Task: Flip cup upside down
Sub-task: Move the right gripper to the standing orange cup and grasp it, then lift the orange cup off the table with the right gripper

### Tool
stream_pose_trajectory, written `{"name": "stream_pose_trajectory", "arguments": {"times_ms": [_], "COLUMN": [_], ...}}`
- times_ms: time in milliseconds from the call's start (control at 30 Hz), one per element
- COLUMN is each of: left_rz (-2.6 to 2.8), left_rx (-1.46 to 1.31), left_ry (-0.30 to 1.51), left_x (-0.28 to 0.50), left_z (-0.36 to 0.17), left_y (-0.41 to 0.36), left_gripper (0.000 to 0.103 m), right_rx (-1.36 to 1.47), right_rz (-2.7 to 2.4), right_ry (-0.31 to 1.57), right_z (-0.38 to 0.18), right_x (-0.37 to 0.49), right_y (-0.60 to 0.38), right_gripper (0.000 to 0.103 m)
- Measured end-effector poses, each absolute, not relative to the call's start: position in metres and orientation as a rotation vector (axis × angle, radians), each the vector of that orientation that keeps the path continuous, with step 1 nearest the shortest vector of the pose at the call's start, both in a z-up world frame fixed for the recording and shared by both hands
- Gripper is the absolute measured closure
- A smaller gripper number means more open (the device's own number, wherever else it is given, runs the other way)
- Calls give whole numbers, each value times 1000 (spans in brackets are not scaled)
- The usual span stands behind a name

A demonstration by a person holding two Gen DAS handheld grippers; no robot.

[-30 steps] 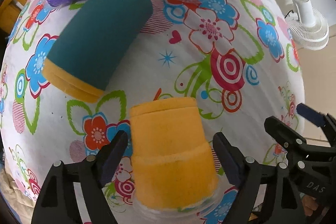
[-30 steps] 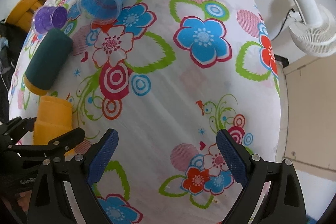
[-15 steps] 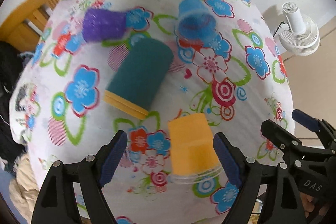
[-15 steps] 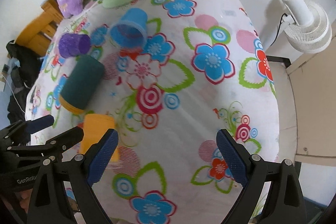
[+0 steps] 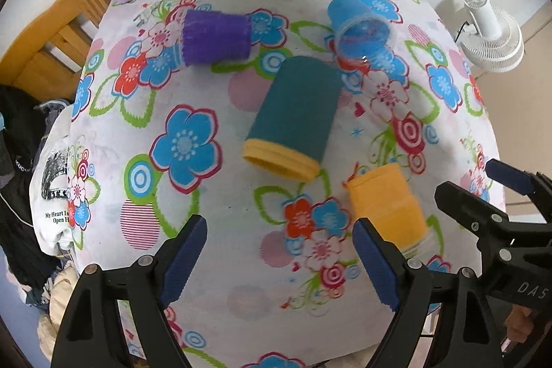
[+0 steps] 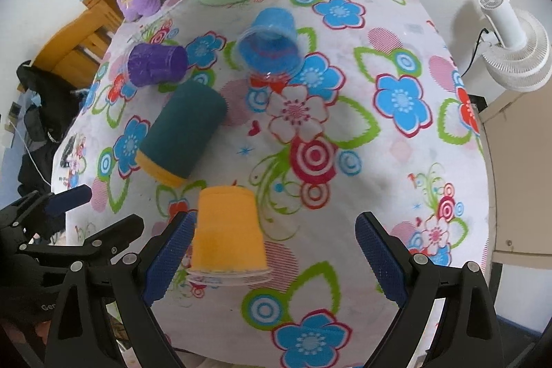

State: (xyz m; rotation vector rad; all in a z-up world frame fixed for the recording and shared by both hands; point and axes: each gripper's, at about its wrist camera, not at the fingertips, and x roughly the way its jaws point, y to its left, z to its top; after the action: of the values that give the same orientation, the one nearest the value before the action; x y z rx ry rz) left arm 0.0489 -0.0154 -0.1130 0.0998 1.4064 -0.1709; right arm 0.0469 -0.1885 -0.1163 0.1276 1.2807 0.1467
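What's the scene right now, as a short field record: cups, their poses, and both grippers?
orange cup: rim down on the floral tablecloth, free
teal cup with orange rim: on its side
purple cup: on its side
blue cup: tipped, mouth toward camera
left gripper: open, empty
right gripper: open, empty

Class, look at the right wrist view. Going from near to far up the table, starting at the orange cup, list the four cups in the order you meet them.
orange cup → teal cup → purple cup → blue cup
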Motion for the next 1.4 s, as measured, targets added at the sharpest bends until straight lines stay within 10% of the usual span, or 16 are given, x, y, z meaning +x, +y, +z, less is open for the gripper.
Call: {"name": "stream_pose_trajectory", "arguments": {"times_ms": [1400], "left_rz": [-275], "left_rx": [62], "left_ry": [1561], "left_x": [84], "left_z": [-199], "left_y": [13], "left_gripper": [15], "right_rx": [-88], "right_rz": [145], "right_ry": [1693], "right_z": [-211], "right_x": [108], "right_y": [-109], "right_gripper": [45]}}
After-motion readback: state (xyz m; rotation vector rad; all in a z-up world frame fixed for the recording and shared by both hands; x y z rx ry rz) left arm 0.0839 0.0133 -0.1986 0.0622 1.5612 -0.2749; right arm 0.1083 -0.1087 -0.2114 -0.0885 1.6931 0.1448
